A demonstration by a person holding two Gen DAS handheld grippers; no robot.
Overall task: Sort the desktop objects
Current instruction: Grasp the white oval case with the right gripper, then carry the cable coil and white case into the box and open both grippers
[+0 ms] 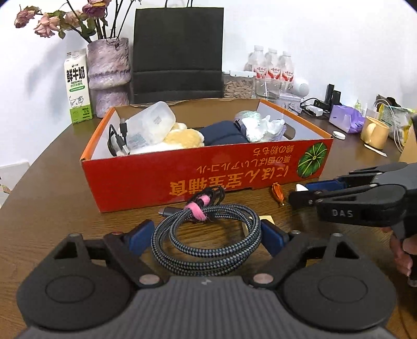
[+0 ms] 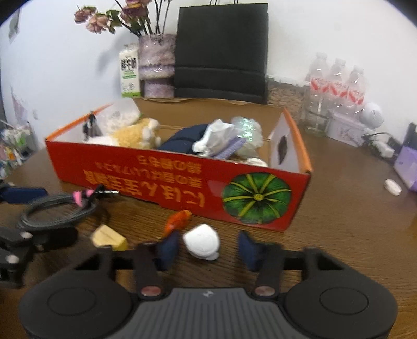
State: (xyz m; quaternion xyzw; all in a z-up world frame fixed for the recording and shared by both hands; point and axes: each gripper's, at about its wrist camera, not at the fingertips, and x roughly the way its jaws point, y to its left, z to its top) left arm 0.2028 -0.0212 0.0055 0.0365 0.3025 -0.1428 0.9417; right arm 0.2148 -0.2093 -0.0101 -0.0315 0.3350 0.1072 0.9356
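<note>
Behind the box we see a milk carton (image 1: 77, 87) beside a purple vase (image 1: 109, 75) of dried roses (image 1: 49, 22), and a black bag (image 1: 178, 52) against the wall. To the right stand three water bottles (image 1: 272, 65), with a yellow mug (image 1: 375, 132) and a purple tissue pack (image 1: 346, 118) nearer the table (image 1: 52, 198) edge.

Desk (image 1: 52, 182): brown wood, visible grain, slight sheen.
Box (image 1: 208, 177): glossy printed cardboard outside, plain white and brown inside.
Cable (image 1: 208, 234): braided fabric sheath, matt, bound with a fuzzy pink tie (image 1: 198, 208).
Left tool (image 1: 206, 238): matt black plastic, blue pads, metal pivot pins.
Bag (image 1: 178, 52): matt black paper.
Vase (image 1: 109, 73): rough mottled purple.
Bottles (image 1: 272, 65): clear plastic.
</note>
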